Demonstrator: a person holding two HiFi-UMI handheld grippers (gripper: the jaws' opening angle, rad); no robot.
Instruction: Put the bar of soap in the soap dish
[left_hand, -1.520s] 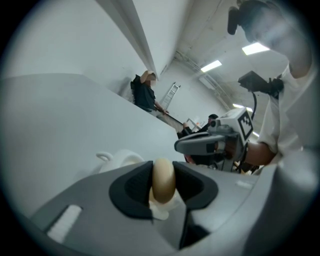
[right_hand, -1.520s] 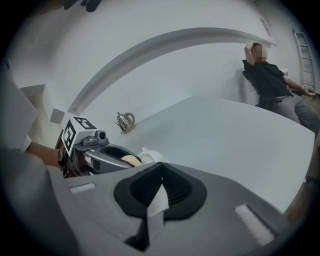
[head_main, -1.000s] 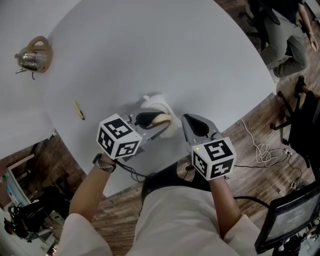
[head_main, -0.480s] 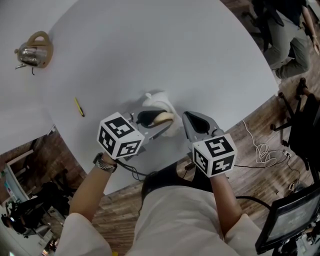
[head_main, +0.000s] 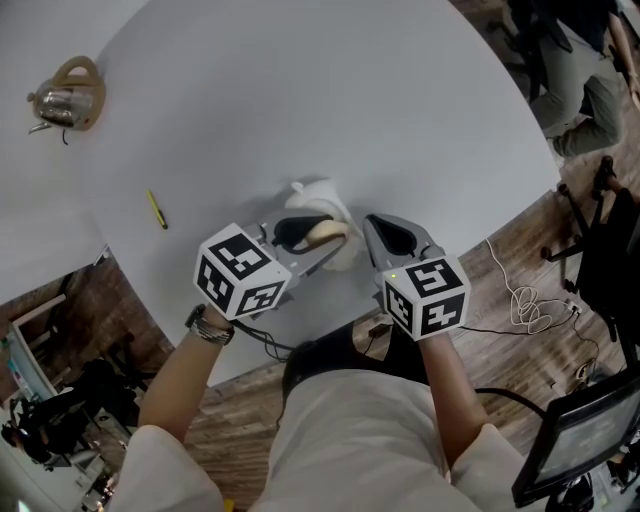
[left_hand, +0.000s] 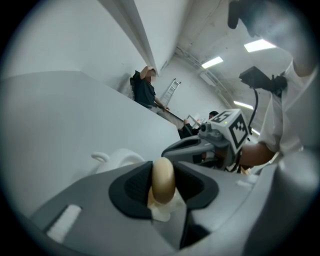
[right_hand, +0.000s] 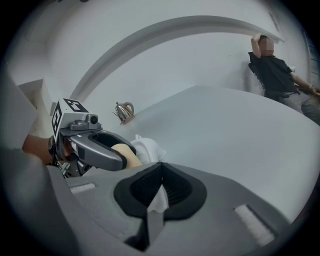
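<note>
The left gripper (head_main: 318, 236)'s jaws have just been loosening on the oval beige soap bar (left_hand: 163, 177) over the white soap dish (head_main: 318, 195), while the right gripper (right_hand: 160, 185)'s jaws meet, empty.

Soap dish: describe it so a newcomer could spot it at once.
Start at the round white table and go to its edge nearest the person. The dish sits there. It is the only white thing on it, with a small curled lip; the pencil to its left is yellow, the far kettle metal.
</note>
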